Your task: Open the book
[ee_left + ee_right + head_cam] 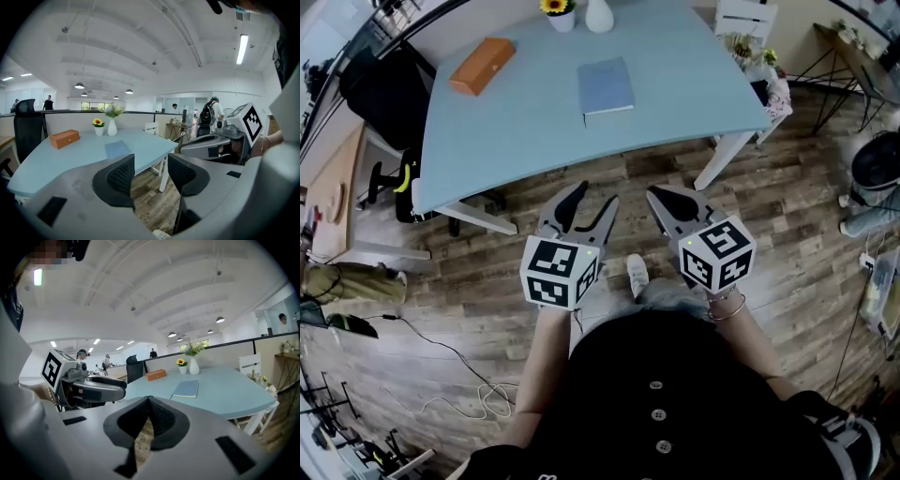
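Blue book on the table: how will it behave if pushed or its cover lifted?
The book looks thin and lies flat, so probably light; a push would likely slide it on the smooth table. Lifted by an edge, it may flex.

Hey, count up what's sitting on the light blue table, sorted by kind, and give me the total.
book: 1
orange box: 1
flower pot: 1
white vase: 1
Total: 4
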A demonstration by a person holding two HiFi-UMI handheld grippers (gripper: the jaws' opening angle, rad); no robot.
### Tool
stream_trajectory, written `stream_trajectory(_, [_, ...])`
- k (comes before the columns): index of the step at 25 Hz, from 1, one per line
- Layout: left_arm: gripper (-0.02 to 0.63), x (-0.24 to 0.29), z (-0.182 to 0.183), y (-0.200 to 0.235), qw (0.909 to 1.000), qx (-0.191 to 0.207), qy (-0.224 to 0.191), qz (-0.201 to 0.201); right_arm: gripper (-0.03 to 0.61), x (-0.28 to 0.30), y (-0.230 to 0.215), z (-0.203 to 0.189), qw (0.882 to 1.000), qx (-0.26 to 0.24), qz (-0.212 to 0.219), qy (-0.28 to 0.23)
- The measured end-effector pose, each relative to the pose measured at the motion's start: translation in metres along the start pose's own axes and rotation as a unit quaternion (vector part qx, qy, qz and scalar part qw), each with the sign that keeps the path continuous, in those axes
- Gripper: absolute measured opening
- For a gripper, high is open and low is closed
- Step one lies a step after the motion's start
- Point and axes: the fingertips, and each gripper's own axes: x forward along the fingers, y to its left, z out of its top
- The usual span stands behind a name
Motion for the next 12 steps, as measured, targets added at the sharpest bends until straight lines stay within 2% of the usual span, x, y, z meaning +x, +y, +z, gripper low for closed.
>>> stream_trajectory(6, [0.201, 0.030, 0.014, 0.034, 0.9998, -0.002, 0.002, 0.019, 0.002, 0.042, -0.026, 0.017, 1.000, -0.002, 0.024, 0.002])
stream_trajectory(12, [0.201, 0.060, 0.030, 0.064, 0.9993, -0.006, -0.016, 0.033, 0.002, 0.077, -0.052, 0.033, 0.999, -0.007, 0.037, 0.001])
